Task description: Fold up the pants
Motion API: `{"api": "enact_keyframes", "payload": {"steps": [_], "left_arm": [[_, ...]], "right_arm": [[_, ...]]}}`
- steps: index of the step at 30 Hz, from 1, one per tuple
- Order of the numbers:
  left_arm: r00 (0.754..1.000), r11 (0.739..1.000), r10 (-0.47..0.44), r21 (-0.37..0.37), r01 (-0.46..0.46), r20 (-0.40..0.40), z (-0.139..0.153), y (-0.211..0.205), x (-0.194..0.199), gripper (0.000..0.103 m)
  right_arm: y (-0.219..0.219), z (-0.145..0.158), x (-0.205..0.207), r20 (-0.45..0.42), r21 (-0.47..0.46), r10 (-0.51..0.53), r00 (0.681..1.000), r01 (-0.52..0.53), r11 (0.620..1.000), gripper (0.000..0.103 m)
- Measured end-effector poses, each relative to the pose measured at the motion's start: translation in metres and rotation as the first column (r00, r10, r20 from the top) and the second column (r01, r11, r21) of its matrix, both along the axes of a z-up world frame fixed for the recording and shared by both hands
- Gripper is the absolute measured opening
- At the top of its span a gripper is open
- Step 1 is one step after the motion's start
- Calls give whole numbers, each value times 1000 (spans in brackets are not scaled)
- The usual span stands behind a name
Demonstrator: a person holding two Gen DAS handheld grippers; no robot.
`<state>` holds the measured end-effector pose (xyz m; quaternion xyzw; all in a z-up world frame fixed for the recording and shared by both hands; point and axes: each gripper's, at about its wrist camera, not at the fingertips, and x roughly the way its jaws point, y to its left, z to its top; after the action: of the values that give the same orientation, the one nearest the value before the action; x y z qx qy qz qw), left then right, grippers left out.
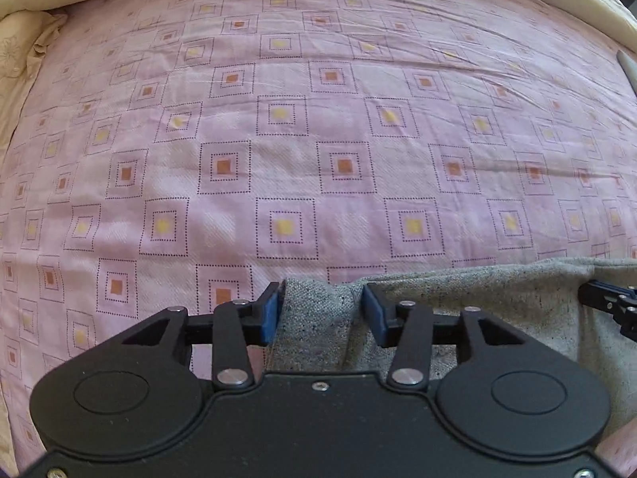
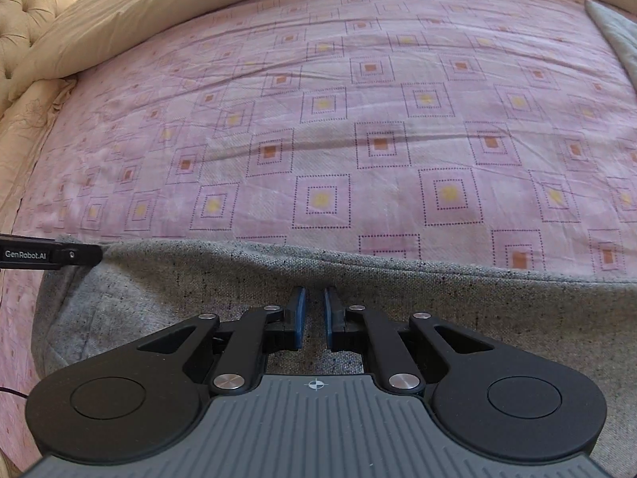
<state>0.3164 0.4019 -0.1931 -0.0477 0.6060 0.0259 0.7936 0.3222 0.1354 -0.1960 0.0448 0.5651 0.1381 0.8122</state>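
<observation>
Grey speckled pants (image 1: 497,318) lie along the near edge of a pink patterned bed. In the left wrist view my left gripper (image 1: 322,310) stands open, its blue pads on either side of the pants' upper left corner, which bunches up between them. My right gripper (image 2: 315,310) is shut to a narrow gap on the pants (image 2: 199,290), a little below their far edge. At the left of the right wrist view, a finger of the left gripper (image 2: 75,255) meets that corner. The right gripper's tip (image 1: 597,296) shows at the right edge of the left wrist view.
The pink sheet (image 1: 318,119) with dotted squares stretches far ahead. A beige duvet (image 2: 159,8) and a tufted headboard (image 2: 28,4) border it at the back and left. Another grey cloth (image 2: 617,40) lies at the far right edge.
</observation>
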Motion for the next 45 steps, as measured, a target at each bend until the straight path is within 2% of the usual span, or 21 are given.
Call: {"api": "enact_keyframes", "payload": {"steps": [2,6,7,9,11,13,15,17,20,23,25,27,29,31,35,37,41,45], "left_arm": [[999,999,37,15,-38,24,13,1,-8,55],[993,981,50,180,-69,108,41,-9,-33,55],[991,977,47,200,-72,128,46,-11,-39,55],[990,983,28,176,-52,138,51,-18,-52,56],[994,993,-26,119,14,102,48,-31,-63,58],[995,993,-78,95,72,63,37,-44,-74,58],[993,987,-119,114,115,25,22,-53,-82,59],[992,977,-125,172,125,-8,4,-56,-87,60],[995,981,-104,163,104,-13,-8,-50,-82,64],[996,980,-84,180,87,-25,-1,-54,-72,62],[996,973,-86,213,84,2,11,-64,-74,58],[992,965,-116,242,103,41,25,-79,-79,58],[985,961,-155,243,133,72,38,-101,-90,59],[980,963,-185,210,167,70,44,-122,-102,59],[974,967,-227,122,223,13,39,-168,-131,59],[966,961,-259,96,260,-28,31,-188,-141,59],[955,948,-290,120,296,-63,20,-221,-153,59],[960,953,-270,120,277,-70,15,-237,-144,59]], "right_arm": [[1,6,-5,16,-4,-3,1000,3,1000,9],[2,32,-33,87,24,50,995,-52,998,9],[3,35,-41,89,32,67,994,-70,997,9],[6,34,-57,66,38,103,992,-106,994,9],[8,24,-72,14,25,112,994,-112,993,9],[8,14,-88,-39,29,97,995,-96,995,10],[4,18,-106,-27,33,97,995,-96,995,10],[-1,26,-121,-14,34,96,995,-96,995,10],[-20,37,-138,-10,55,68,998,-67,996,10],[-45,41,-155,17,27,24,1000,-25,999,10],[-62,39,-165,38,6,1,999,-1,1000,10],[-79,35,-174,41,-28,-24,999,25,999,10],[-91,30,-177,42,-60,-35,999,37,998,10],[-104,23,-181,65,-87,-25,998,30,996,10],[-117,8,-169,69,-99,-3,998,9,995,10],[-125,12,-163,105,-99,7,994,4,995,10],[-140,26,-144,169,-49,14,985,-6,999,10],[-148,32,-128,189,-31,64,980,-60,998,10]]}}
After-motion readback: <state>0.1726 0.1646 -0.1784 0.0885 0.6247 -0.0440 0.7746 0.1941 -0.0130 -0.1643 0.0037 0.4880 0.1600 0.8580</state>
